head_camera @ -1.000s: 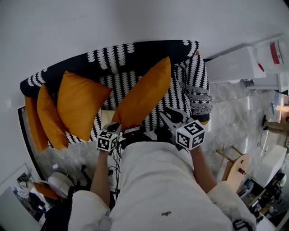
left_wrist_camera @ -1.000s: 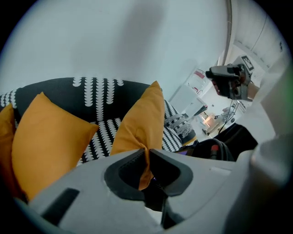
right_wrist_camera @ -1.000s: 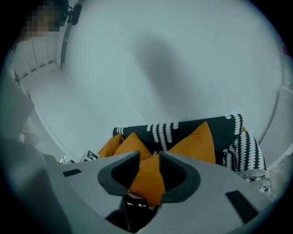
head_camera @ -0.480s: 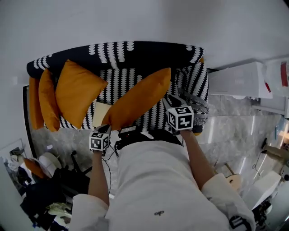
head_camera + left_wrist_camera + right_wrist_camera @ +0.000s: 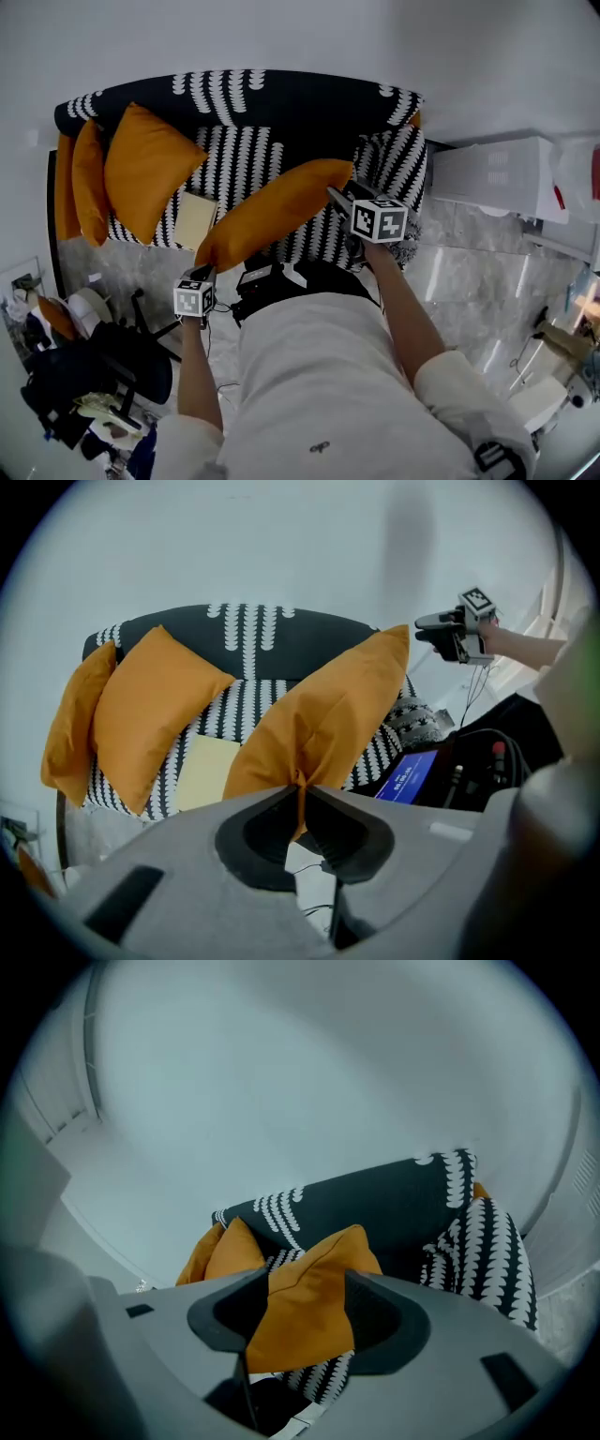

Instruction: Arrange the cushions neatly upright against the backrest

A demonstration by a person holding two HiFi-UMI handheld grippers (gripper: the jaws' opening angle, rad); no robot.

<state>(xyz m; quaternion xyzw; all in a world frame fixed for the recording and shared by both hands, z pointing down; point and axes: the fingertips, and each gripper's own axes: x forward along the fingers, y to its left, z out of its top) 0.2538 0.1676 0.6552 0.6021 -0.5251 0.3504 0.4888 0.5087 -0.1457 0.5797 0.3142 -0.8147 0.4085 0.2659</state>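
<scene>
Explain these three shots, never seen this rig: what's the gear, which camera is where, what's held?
No robot: a person holds a two-jaw tool in each hand. One picture comes from a head camera looking steeply down. The other two come from cameras riding on each tool, looking along its jaws. Below stands a black-and-white patterned sofa with orange cushions leaning at its end on the head view's left and a pale yellow flat piece on the seat. A large orange cushion lies slanted across the seat. The left tool is shut on its lower corner. The right tool has just been opening its jaws. The cushion's upper corner sits between them, apparently not pinched.
</scene>
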